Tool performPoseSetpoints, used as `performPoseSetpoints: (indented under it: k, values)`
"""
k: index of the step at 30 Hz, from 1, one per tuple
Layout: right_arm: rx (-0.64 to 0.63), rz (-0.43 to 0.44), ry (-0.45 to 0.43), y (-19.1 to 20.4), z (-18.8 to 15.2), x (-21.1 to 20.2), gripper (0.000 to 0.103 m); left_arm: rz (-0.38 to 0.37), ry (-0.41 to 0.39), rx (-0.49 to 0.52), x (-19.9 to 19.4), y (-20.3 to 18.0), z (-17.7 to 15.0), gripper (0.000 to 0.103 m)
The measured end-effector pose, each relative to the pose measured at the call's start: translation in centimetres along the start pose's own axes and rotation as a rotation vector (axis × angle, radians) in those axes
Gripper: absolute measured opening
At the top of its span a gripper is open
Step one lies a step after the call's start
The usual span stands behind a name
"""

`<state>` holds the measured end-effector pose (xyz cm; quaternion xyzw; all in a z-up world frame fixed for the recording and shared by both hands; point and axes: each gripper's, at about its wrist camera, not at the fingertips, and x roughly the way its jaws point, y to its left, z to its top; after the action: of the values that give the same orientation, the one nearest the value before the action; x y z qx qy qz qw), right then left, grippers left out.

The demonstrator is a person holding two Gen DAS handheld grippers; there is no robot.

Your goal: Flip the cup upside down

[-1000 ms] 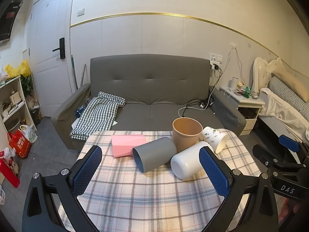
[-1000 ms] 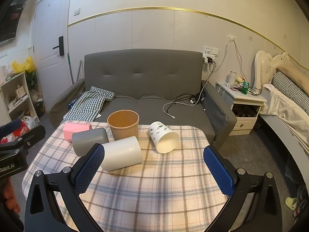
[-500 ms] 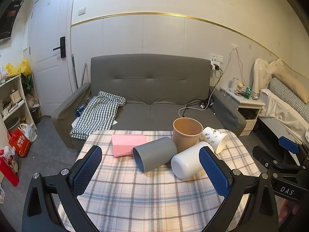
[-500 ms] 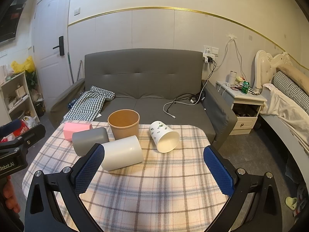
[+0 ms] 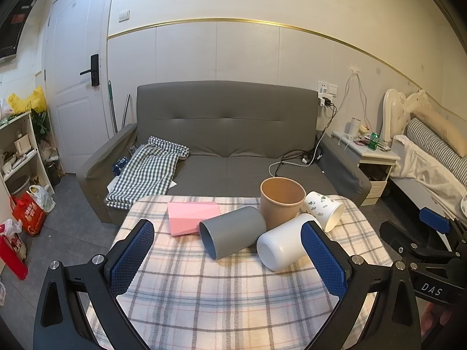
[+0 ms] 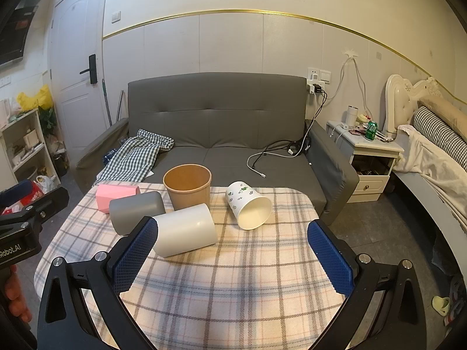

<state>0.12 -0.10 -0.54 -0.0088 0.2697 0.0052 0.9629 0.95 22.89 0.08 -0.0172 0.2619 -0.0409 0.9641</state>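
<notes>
Both our hand-held grippers hang released. The upright brown cup [image 6: 187, 186] stands at frame centre, beyond the right hand-held gripper [image 6: 233, 250], mouth up, apart.

The worktop [image 6: 233, 277] wears a cream cloth checked in grey, tan and pale red lines. At its 12 o'clock stands a kraft-brown paper cup [image 6: 188, 186]. At 1 o'clock lies a white paper cup [image 6: 248, 205] printed with small green sprigs (plain cream inside). A plain white cup [image 6: 185, 230] lies near the centre, a matte grey cup [image 6: 135, 211] at 10 o'clock, and a pale pink box [image 6: 115, 194] past it at 11. Both grippers have black frames and blue, mesh-textured fingers [image 6: 331, 259]. Beyond, a charcoal-grey sofa [image 6: 221, 122] carries a dark green-and-white gingham cloth [image 6: 134, 157].
</notes>
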Motion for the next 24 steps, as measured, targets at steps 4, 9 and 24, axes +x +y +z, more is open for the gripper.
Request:
performPoseSetpoints:
  k: [4,9,24]
  values:
    - [-0.013,-0.003,0.006,0.2,-0.3,0.2,0.103,-0.013,0.010,-0.009,0.1,-0.3,-0.2,0.103]
    - [-0.028,-0.003,0.006,-0.3,0.0,0.4,0.103,-0.036,-0.001,0.025,0.3,-1.3,0.6,0.103]
    - [-0.008,-0.109,0.103,-7.8,-1.6,4.9,0.103,-0.234,0.123,0.232,9.4,-7.5,-1.6,0.103]
